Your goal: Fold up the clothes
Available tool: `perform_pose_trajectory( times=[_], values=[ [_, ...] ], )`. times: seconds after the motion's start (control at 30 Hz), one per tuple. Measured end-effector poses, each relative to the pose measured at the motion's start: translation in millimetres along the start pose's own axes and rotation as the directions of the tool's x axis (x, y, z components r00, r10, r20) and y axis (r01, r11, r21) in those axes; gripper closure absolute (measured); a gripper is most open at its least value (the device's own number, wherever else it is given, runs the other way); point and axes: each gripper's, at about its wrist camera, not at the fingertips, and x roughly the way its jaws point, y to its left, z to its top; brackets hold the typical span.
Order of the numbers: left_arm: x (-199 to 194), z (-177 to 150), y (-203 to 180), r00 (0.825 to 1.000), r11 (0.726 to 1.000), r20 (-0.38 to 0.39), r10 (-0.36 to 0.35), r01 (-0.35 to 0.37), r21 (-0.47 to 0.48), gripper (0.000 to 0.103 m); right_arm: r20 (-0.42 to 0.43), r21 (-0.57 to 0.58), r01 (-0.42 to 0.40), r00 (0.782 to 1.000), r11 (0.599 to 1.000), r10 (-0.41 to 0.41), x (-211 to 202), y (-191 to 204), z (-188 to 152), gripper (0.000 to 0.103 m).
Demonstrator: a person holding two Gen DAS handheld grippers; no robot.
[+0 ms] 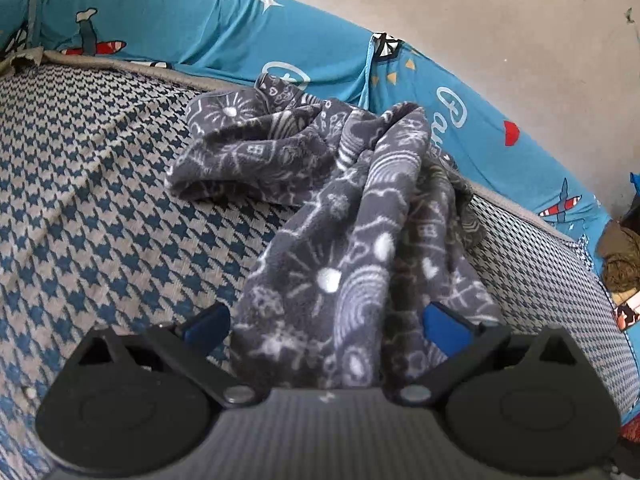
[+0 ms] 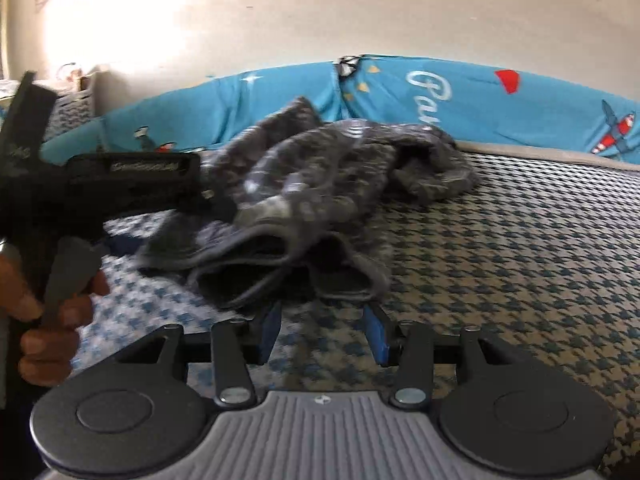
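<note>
Grey white-doodled garment (image 1: 340, 216); blue-beige houndstooth bedcover (image 1: 100, 200); turquoise cartoon-print sheet (image 1: 192, 28)

Left gripper (image 1: 326, 324) has its jaws spread wide apart, tilted downward. Right gripper (image 2: 324, 330) jaws are parted with nothing between them. A hand (image 2: 44, 320) grips the left gripper's handle.

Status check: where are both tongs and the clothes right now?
Left tongs wide, grey printed garment between. Right tongs open, empty, at its hem. Garment crumpled on houndstooth bed cover. Nothing obstructing.
</note>
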Motion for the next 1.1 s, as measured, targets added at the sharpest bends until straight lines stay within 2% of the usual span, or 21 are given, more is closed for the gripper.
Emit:
perform_pose_trajectory(
  times=[0.17, 0.33, 0.57, 0.7, 0.83, 0.93, 1.0, 1.03, 1.1],
  values=[
    [-2, 4, -2, 0.999, 0.999, 0.033, -0.034, 0.034, -0.018, 0.000, 0.006, 0.014, 0.085, 0.996, 0.996, -0.085, 23, -18, 7, 0.059],
    [2, 7, -13, 0.997, 0.998, 0.038, -0.063, 0.063, 0.009, 0.000, -0.003, 0.057, 0.098, 0.995, 0.994, -0.098, 48, -37, 13, 0.059],
    [25, 4, -23, 1.000, 0.999, 0.010, -0.019, 0.019, 0.026, 0.000, -0.012, 0.037, 0.070, 0.998, 0.997, -0.069, 77, -35, 15, 0.059],
    [33, 4, -19, 0.999, 0.999, -0.005, 0.039, -0.039, 0.013, 0.000, 0.003, 0.023, 0.089, 0.996, 0.996, -0.089, 86, -31, 15, 0.059],
    [37, 5, -15, 0.999, 0.999, -0.021, 0.047, -0.047, -0.007, 0.000, 0.008, 0.028, 0.109, 0.994, 0.994, -0.109, 88, -30, 15, 0.061],
    [37, 4, -17, 0.999, 0.999, -0.017, 0.052, -0.052, 0.006, 0.000, 0.010, 0.055, 0.121, 0.993, 0.991, -0.122, 88, -32, 16, 0.068],
    [35, 4, -20, 0.999, 0.998, 0.007, 0.050, -0.050, 0.028, 0.000, 0.010, 0.073, 0.138, 0.990, 0.988, -0.139, 88, -34, 16, 0.080],
    [33, 3, -22, 0.999, 0.998, 0.026, 0.047, -0.049, 0.045, 0.004, 0.011, 0.083, 0.140, 0.990, 0.987, -0.141, 87, -36, 16, 0.081],
    [31, 2, -25, 0.998, 0.996, 0.047, 0.047, -0.051, 0.078, 0.021, 0.014, 0.100, 0.144, 0.989, 0.984, -0.146, 86, -37, 17, 0.092]
  ],
)
